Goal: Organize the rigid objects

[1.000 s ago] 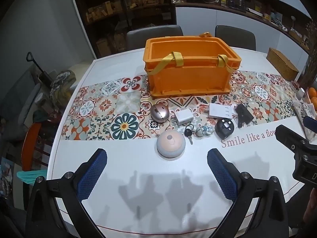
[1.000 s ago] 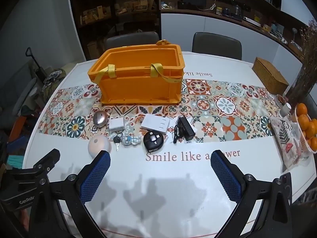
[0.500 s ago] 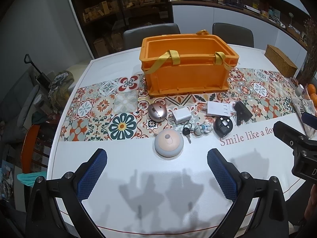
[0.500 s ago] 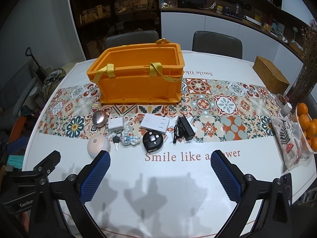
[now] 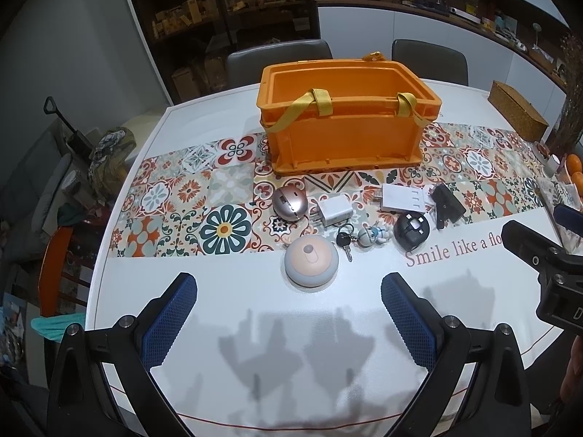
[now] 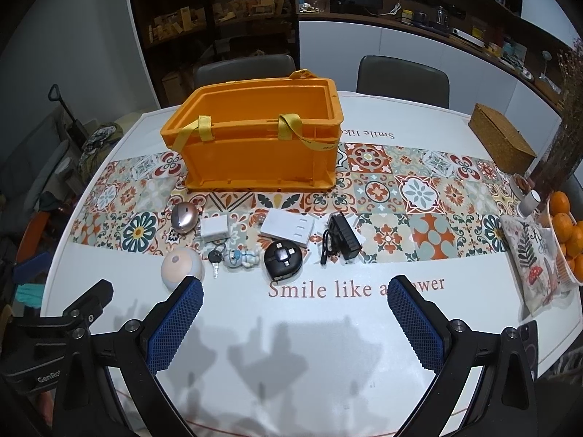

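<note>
An empty orange crate (image 5: 346, 127) (image 6: 255, 149) with yellow straps stands on the patterned runner. In front of it lie a pink round mouse (image 5: 289, 203), a white charger (image 5: 335, 211), a white box (image 5: 402, 198), a black adapter (image 5: 447, 205) (image 6: 344, 235), keys (image 5: 344, 242), a small figurine (image 5: 371, 236), a black round cable reel (image 5: 411, 231) (image 6: 283, 258) and a peach dome (image 5: 311, 266) (image 6: 182, 266). My left gripper (image 5: 288, 322) is open and empty, just short of the dome. My right gripper (image 6: 295, 324) is open and empty, short of the reel.
A wicker box (image 6: 501, 142) sits at the far right. A bowl of oranges (image 6: 564, 229), a printed pouch (image 6: 533, 262) and a small cup (image 6: 530, 200) lie at the right edge. Chairs (image 6: 402, 74) stand behind the table. A phone (image 6: 528, 346) lies near my right gripper.
Both grippers have drifted slightly; the crate and objects sit a little differently in view. Nothing on the table has moved, and both grippers stay open.
</note>
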Tool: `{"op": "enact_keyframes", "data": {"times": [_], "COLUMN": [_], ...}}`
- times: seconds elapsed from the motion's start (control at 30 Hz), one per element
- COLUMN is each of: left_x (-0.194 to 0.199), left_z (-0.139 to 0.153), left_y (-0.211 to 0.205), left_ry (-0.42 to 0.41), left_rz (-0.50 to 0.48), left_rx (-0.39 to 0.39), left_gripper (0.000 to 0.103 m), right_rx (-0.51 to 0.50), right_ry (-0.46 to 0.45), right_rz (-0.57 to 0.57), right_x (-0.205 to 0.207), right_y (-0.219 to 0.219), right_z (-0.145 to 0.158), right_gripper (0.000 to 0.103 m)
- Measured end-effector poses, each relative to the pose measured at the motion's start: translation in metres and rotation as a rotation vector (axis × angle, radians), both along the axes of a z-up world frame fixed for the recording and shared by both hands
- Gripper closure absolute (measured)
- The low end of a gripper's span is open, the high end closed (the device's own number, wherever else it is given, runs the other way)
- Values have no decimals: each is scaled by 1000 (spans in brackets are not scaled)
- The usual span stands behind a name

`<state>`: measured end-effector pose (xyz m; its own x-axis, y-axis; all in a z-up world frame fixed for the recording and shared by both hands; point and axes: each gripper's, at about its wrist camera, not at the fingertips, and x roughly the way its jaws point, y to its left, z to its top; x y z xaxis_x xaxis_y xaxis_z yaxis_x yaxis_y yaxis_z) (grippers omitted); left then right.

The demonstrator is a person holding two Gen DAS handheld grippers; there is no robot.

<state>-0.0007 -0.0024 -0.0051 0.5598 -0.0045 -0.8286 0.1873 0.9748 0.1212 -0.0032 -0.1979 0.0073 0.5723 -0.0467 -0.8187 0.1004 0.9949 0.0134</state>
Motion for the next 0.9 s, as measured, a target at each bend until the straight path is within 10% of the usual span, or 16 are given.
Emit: {"op": "enact_keyframes", "data": {"times": [0.9], "left_x": [-1], "left_z": [0], "left_y": [0], "left_ry": [-1], "left_rz": [2], "left_rx": [-17], "left_gripper": [0], "right_rx": [2], "right_ry": [5], "right_rz": [0], "right_x": [0], "right_y": [1], "right_z": [-1], "right_gripper": [1]}}
